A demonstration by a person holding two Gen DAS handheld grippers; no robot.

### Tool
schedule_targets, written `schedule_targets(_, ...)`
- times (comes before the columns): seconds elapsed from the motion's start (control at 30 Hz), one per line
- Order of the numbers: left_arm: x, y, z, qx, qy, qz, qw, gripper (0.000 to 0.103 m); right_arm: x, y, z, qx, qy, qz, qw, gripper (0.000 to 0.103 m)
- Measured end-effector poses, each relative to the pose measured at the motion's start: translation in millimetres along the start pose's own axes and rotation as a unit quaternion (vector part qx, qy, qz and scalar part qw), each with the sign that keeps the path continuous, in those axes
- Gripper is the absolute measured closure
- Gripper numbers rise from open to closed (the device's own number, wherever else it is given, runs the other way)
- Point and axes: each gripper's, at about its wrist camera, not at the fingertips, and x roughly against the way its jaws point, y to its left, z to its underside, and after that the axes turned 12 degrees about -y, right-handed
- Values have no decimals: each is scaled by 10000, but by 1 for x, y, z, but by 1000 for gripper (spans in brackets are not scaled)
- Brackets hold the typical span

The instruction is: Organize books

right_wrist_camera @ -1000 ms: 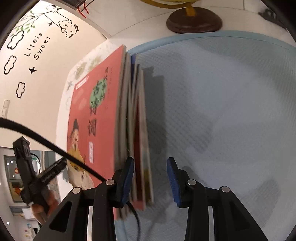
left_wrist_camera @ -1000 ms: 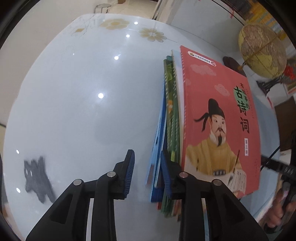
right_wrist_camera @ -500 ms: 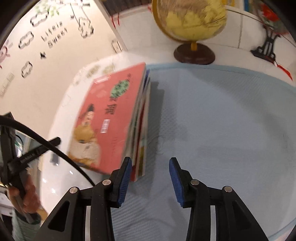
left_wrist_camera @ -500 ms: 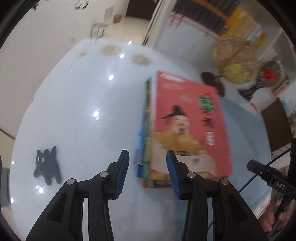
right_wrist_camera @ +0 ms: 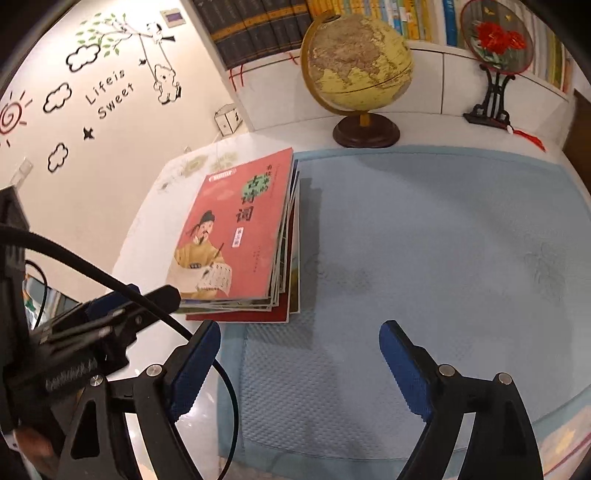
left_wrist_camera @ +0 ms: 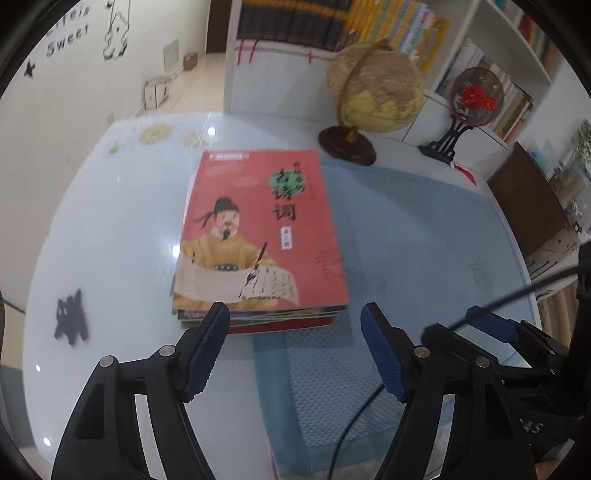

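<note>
Both grippers have pulled back and up from the stack of books (left_wrist_camera: 258,243) since a second ago, when the left one had its pads at the stack's left edge and the right one at its right edge with the books standing tilted. Now the stack lies flat, red cover up, and nothing touches it.

From the left wrist view, the left gripper (left_wrist_camera: 295,350) hangs just below the near edge of the stack, at about 6 o'clock from it. Its jaws have just been opening and now stand wide apart, with only table and mat between them. The right gripper (right_wrist_camera: 299,365) also has its jaws wide apart after opening, and they are empty; the stack is at about 11 o'clock from it.

The stack sits half on the glossy white table (left_wrist_camera: 110,221) and half on the blue mat (right_wrist_camera: 424,240), its right edge over the mat's left border. The top book shows a man in a yellow robe writing with a brush. Lower books stick out a little at the near and right sides.

A globe (right_wrist_camera: 356,59) on a dark round base stands at about 1 o'clock from the stack, well apart. A round fan ornament (right_wrist_camera: 498,37) with red flowers stands further right, before the bookshelf (left_wrist_camera: 406,22).
</note>
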Motion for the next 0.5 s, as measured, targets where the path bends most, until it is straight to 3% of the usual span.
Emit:
schedule_targets(0.2, 7, -8, 0, -230, -99, -248, 9994, 31, 10, -7, -3, -74, -116, 231, 9996, 17)
schedule_targets(0.5, 0, -11, 5, -151, 6, -203, 9997, 32, 6, -13, 1, -129, -6, 315, 9994, 17)
